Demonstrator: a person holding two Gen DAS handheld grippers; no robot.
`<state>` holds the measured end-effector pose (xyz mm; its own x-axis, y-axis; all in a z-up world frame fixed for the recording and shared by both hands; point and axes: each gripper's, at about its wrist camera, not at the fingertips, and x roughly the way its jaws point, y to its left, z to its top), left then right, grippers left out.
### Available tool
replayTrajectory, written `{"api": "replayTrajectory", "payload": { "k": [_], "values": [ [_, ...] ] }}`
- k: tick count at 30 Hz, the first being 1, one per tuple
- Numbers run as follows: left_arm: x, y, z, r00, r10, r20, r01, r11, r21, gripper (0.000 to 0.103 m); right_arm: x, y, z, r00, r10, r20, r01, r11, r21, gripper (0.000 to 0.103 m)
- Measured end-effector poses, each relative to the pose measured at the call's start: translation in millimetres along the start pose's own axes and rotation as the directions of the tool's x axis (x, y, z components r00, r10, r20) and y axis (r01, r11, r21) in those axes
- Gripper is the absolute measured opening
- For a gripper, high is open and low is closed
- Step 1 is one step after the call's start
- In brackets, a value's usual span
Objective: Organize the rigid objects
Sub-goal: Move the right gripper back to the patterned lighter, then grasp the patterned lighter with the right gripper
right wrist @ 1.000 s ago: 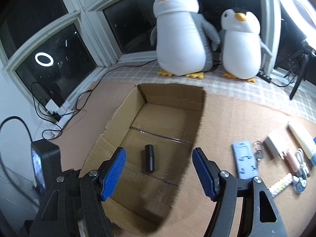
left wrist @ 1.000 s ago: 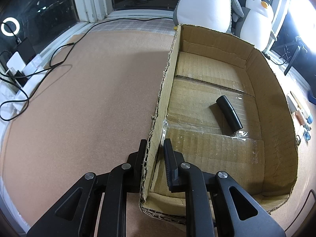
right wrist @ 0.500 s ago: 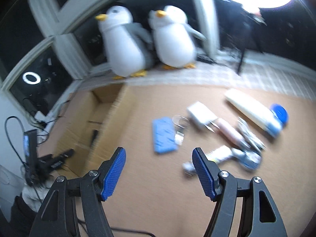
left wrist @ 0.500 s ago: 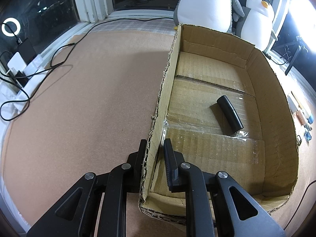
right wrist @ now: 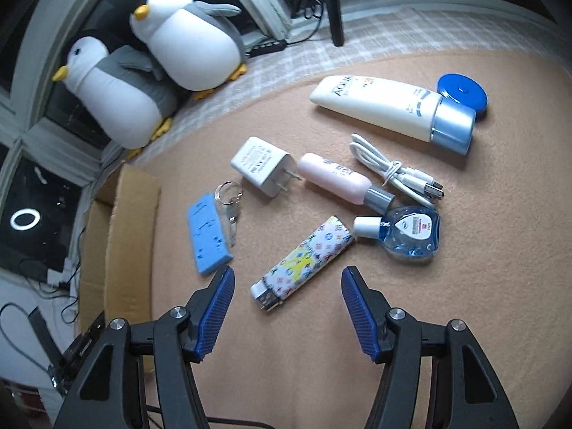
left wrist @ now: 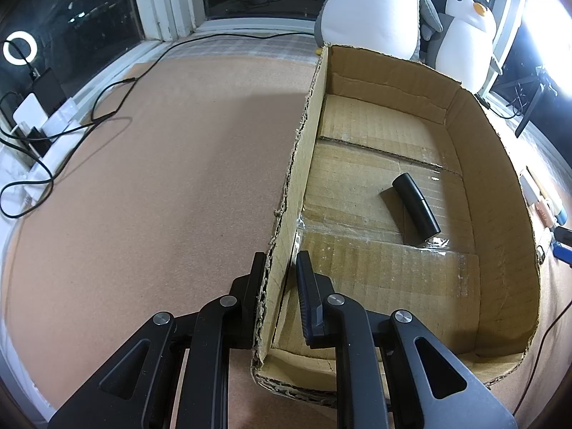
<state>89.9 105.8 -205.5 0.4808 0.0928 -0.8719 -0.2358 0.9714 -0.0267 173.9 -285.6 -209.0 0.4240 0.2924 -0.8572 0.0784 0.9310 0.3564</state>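
Observation:
My left gripper [left wrist: 280,268] is shut on the near left wall of the cardboard box [left wrist: 304,164], one finger outside and one inside. A black cylinder [left wrist: 416,209] lies on the box floor. My right gripper [right wrist: 287,282] hovers over the carpet, its blue-padded jaws closing with nothing pressed between them; the patterned lighter [right wrist: 304,262] lies just ahead of the gap. Past it lie a blue clip [right wrist: 209,237], a key ring [right wrist: 230,196], a white charger plug [right wrist: 261,166], a pink tube [right wrist: 338,178], a white cable [right wrist: 393,171], a blue liquid bottle [right wrist: 407,237] and a white lotion tube [right wrist: 389,109].
Two plush penguins [right wrist: 161,46] sit by the window at the back. The box's side [right wrist: 130,236] stands left of the items in the right wrist view. A blue round lid [right wrist: 464,91] lies behind the lotion tube. Cables [left wrist: 71,136] run along the left edge of the carpet.
The right gripper swung from above the box over to the loose items on the right, rolled, came lower, and its jaws narrowed slightly. The left gripper kept its hold on the box wall.

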Motion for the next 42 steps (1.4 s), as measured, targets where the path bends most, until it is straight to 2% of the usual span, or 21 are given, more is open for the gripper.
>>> {"api": "replayTrajectory", "payload": {
  "k": [5, 12, 17, 23, 25, 30, 42],
  "values": [
    [0, -1, 0, 1.000, -0.002, 0.001, 0.002, 1.000, -0.003, 0.015, 12, 5, 7, 0.998, -0.052, -0.017, 0.052, 0.998, -0.019, 0.053],
    [1, -1, 0, 1.000, -0.004, 0.001, 0.004, 1.000, -0.005, 0.015, 27, 26, 8, 0.993, -0.120, -0.021, 0.117, 0.985, -0.123, 0.050],
    [1, -1, -1, 1.000, -0.005, 0.002, 0.005, 1.000, -0.007, 0.015, 34, 41, 6, 0.987, -0.159, -0.020, 0.151, 0.967, -0.204, 0.040],
    [2, -2, -1, 1.000, -0.006, 0.003, 0.006, 1.000, -0.008, 0.015, 38, 55, 0, 0.972, -0.235, -0.013, 0.218, 0.919, -0.327, 0.028],
    [2, -2, -1, 1.000, -0.006, 0.003, 0.006, 1.000, -0.009, 0.015, 37, 54, -2, 0.971, -0.240, -0.012, 0.221, 0.912, -0.346, 0.024],
    [1, -2, -2, 1.000, -0.006, 0.003, 0.006, 1.000, -0.009, 0.015, 34, 50, -6, 0.972, -0.234, -0.016, 0.212, 0.906, -0.366, 0.021],
    [1, -1, -2, 1.000, -0.006, 0.003, 0.007, 1.000, -0.008, 0.015, 22, 34, -8, 0.993, -0.120, -0.012, 0.115, 0.971, -0.209, 0.021]
  ]
}}
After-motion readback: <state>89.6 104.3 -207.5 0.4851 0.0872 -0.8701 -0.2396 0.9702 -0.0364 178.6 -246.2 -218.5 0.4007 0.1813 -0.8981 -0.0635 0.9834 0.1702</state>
